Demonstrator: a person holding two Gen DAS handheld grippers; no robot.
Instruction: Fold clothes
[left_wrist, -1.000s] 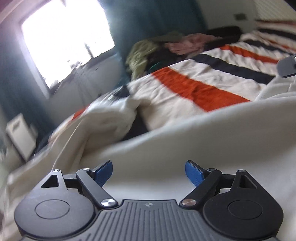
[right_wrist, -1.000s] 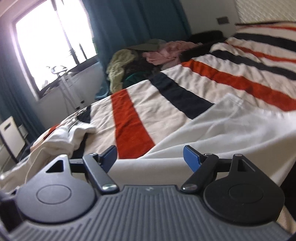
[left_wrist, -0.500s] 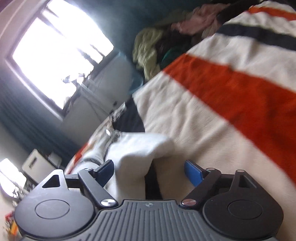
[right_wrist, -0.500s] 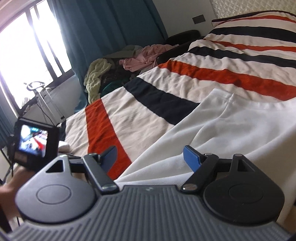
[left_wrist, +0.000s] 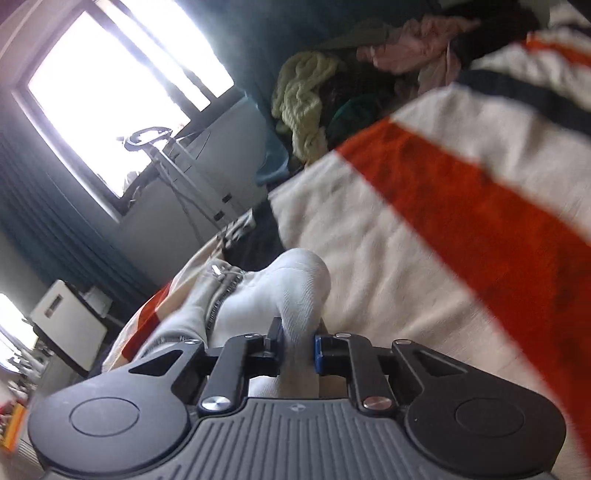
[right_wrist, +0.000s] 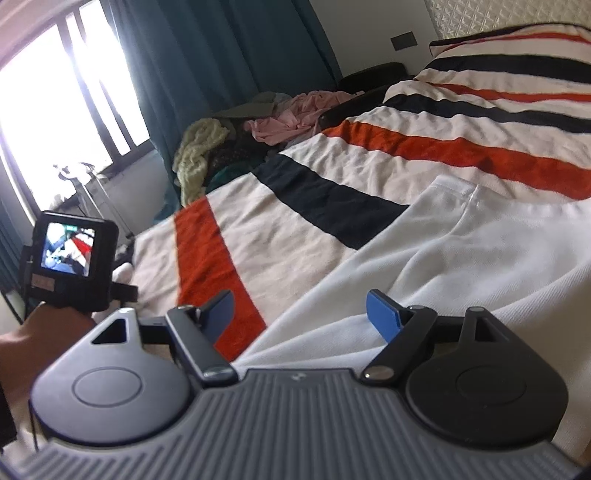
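Low over the striped bedspread (left_wrist: 424, 258), left gripper (left_wrist: 298, 345) tilted and aimed toward the bed's edge, jaws pinched tight on a bunched fold of the white garment (left_wrist: 295, 291), cloth bulging up just ahead of the blue pads (left_wrist: 318, 352). Beyond the grip, a zipper strip (left_wrist: 221, 291) trailing off to the left of the fingers. Seen from the right wrist camera, bare forearm (right_wrist: 40, 332) reaching in from the left, carrying the same tool with its small lit screen (right_wrist: 68, 245) facing back. Right gripper (right_wrist: 301, 310) level above the white garment (right_wrist: 461, 258), jaws spread wide, blue fingertips (right_wrist: 382, 314) clear of the cloth and holding nothing; garment spread flat ahead and to the right of those fingers, its near edge passing under them. Farther ahead of both tools, heap of clothes (right_wrist: 240, 144) at the bed's far side, teal curtain (right_wrist: 221, 55) and bright window (left_wrist: 110, 99) behind.
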